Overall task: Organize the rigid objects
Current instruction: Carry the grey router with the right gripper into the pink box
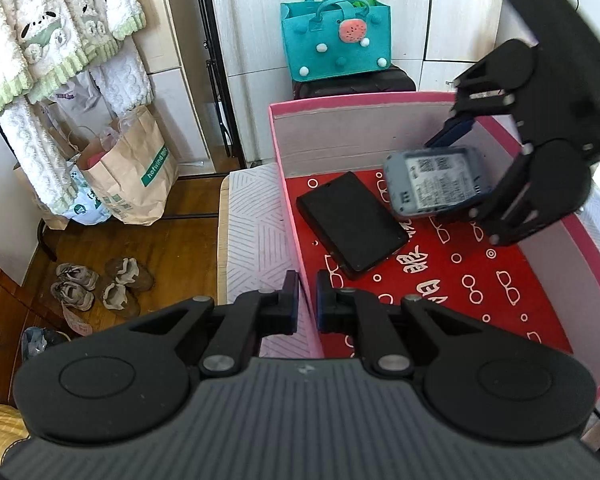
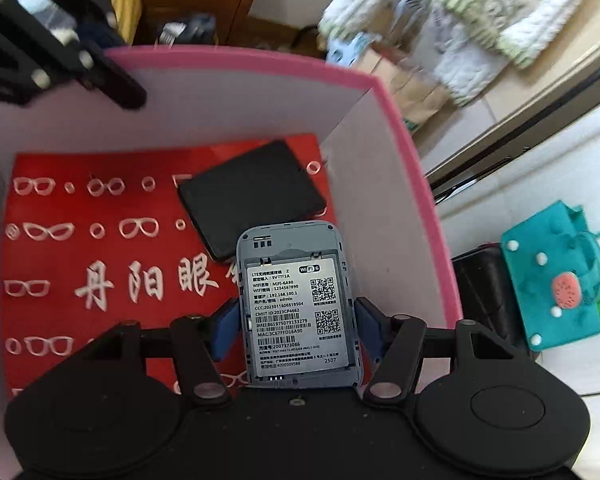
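A pink box [image 1: 288, 200] with a red printed floor holds a flat black case [image 1: 350, 224], which also shows in the right wrist view [image 2: 252, 196]. My right gripper [image 2: 296, 328] is shut on a grey wifi router [image 2: 296, 312], label side up, and holds it above the box floor next to the black case. In the left wrist view the router [image 1: 436, 184] hangs in the right gripper [image 1: 456, 172] over the box. My left gripper [image 1: 307, 300] is shut on the pink box's near-left wall, one finger on each side of it.
The box [image 2: 412, 168] stands on a white patterned mat [image 1: 252, 232]. A teal felt bag [image 1: 336, 40] sits on a dark stool behind the box. Paper bags [image 1: 132, 176], hanging towels and shoes [image 1: 100, 284] are on the floor at the left.
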### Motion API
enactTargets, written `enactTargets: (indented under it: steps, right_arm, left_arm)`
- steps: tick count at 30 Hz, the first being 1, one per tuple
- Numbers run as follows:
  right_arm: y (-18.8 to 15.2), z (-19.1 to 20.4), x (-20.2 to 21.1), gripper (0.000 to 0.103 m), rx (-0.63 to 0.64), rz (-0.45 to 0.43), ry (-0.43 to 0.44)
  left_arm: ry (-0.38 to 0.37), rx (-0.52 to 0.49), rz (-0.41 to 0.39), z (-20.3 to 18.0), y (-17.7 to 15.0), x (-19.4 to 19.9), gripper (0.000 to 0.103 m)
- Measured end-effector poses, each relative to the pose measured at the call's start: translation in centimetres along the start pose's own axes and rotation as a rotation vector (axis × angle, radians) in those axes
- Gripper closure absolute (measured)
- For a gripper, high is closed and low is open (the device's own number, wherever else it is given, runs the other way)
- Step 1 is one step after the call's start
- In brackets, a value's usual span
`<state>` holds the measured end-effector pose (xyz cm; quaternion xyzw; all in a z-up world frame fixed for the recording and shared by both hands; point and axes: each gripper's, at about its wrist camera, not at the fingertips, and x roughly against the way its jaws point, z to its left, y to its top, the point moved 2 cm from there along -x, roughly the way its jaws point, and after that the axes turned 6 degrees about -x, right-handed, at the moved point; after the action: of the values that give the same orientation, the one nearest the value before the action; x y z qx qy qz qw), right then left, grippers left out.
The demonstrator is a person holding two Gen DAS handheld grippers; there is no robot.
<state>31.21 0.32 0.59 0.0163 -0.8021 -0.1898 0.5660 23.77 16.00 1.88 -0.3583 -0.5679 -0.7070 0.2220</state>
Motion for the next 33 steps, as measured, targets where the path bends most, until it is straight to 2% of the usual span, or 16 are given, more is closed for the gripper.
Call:
enactTargets:
  steps: [5, 9, 13, 16, 19, 22, 27, 31, 33]
  right_arm:
    - [1.0, 0.4, -1.4, 0.038, -0.002, 0.024, 0.053]
    - [2.1, -0.4, -1.9, 0.038, -0.118, 0.006, 0.097]
    - [1.7, -1.2, -1.7, 0.038, -0.098, 0.015, 0.03]
    - [1.1, -1.9, -2.1, 0.038, -0.057, 0.062, -0.009]
    - [0.5, -1.0, -2.8, 0.038, 0.023, 0.109, -0.013]
    - [0.7, -0.1, -2.8, 0.039, 0.061, 0.098, -0.001]
    - [1.5, 0.8, -2.1, 0.039, 0.071, 0.076, 0.097]
    - [2.2, 0.3, -2.6, 0.039, 0.004, 0.057, 0.141]
    - [2.2, 0.0, -2.9, 0.038, 0.002, 0.02, 0.12]
  left_arm:
    - [-0.016, 0.002, -0.008, 0.2, -0.1, 0.0, 0.095]
    - [-0.026, 0.014, -0.014, 0.4, -0.1, 0.0, 0.095]
    - [-0.03, 0.012, -0.019, 0.3, -0.2, 0.0, 0.095]
    - [-0.033, 0.015, -0.021, 0.2, -0.2, 0.0, 0.094]
    - [-0.037, 0.017, -0.02, 0.4, -0.2, 0.0, 0.094]
    - [-0.036, 0.016, -0.019, 0.5, -0.2, 0.0, 0.094]
    - [-0.037, 0.021, -0.014, 0.5, 0.0, 0.0, 0.094]
    - [-0.039, 0.028, -0.017, 0.6, 0.0, 0.0, 0.094]
    - [-0.043, 0.031, -0.018, 0.7, -0.1, 0.1, 0.094]
